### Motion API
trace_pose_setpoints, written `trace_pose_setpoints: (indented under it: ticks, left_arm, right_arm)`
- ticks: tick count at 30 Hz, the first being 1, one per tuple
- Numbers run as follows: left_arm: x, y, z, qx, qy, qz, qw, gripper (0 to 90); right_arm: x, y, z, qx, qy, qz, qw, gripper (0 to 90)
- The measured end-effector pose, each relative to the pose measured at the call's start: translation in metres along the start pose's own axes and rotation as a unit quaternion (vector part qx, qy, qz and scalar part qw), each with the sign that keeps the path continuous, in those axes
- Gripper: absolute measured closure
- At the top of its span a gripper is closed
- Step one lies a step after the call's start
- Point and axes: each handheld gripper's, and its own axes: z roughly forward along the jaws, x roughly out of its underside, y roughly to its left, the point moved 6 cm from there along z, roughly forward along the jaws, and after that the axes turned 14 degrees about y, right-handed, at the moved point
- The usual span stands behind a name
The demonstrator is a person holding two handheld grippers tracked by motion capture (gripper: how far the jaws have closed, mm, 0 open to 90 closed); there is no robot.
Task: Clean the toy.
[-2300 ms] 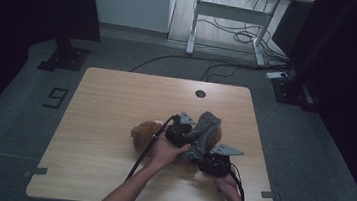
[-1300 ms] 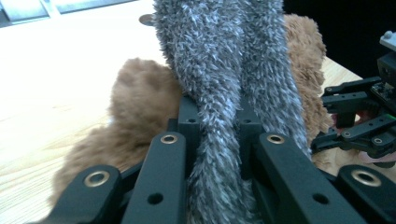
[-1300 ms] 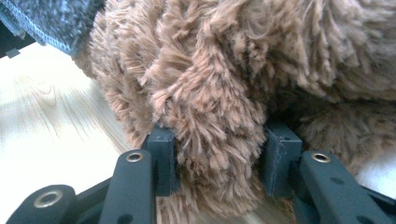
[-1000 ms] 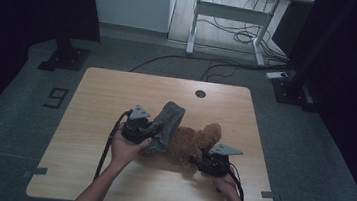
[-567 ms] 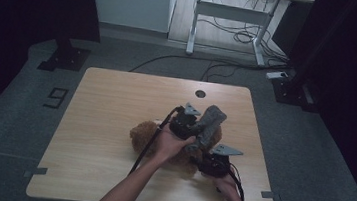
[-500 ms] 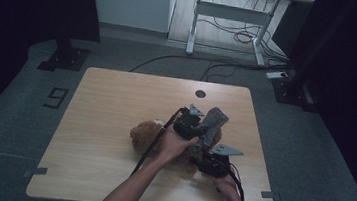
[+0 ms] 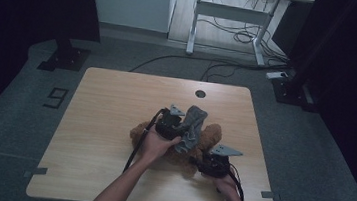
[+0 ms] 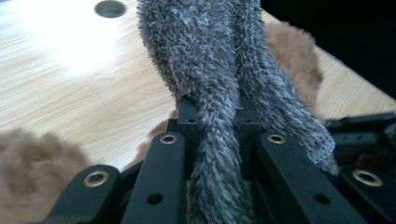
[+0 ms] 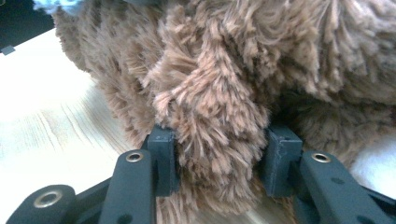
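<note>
Change: against half a second ago, we have the left gripper [image 7: 170, 125] slightly lower with the grey sock [image 7: 192, 127], nearer the brown plush toy [image 7: 208, 136].
Meaning: we judge the sock is being brought onto the toy, not yet fitted.
Left gripper: clenched on the sock, fabric pinched between its jaws.
Right gripper [image 7: 212, 165]: clamped on a tuft of the toy.
Place: near the tabletop's [image 7: 111, 103] front edge, right of middle.
Containers: we see none.

Fuzzy grey cloth [image 8: 210, 93], shaggy brown plush toy [image 9: 243, 93], smooth matt wooden table [image 7: 111, 103]
</note>
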Motion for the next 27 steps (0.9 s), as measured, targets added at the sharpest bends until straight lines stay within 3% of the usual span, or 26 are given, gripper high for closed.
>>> trace_pose_setpoints:
  ticks: [3, 8, 11, 15, 21, 24, 27]
  left_arm:
    - [0.012, 0.011, -0.009, -0.012, -0.002, -0.001, 0.9999, 77.7]
    - [0.02, 0.019, -0.018, -0.006, -0.006, -0.011, 0.9999, 77.6]
    - [0.013, 0.011, -0.017, -0.007, -0.007, -0.003, 0.9999, 77.7]
    - [-0.011, -0.007, -0.008, 0.018, -0.013, 0.004, 0.9998, 77.7]
    - [-0.041, -0.037, 0.02, 0.027, 0.009, 0.037, 0.9989, 77.6]
    - [-0.046, -0.042, 0.037, 0.029, 0.028, 0.044, 0.9982, 77.5]
    - [-0.044, -0.038, 0.045, 0.025, 0.037, 0.04, 0.9982, 77.4]
  right_arm:
    - [0.0, 0.0, 0.0, -0.001, 0.0, 0.0, 1.0, 55.5]
    - [-0.001, 0.002, 0.001, 0.001, 0.0, -0.003, 1.0, 55.3]
    - [0.0, 0.002, 0.001, 0.002, 0.003, -0.001, 1.0, 55.4]
    - [0.001, 0.0, 0.001, 0.001, 0.001, 0.008, 1.0, 55.4]
    - [0.001, -0.001, 0.0, -0.002, 0.0, 0.006, 1.0, 55.3]
    - [0.002, -0.002, 0.0, -0.002, 0.0, 0.008, 1.0, 55.2]
    - [0.003, -0.003, 0.0, -0.002, 0.002, 0.011, 0.9999, 55.2]
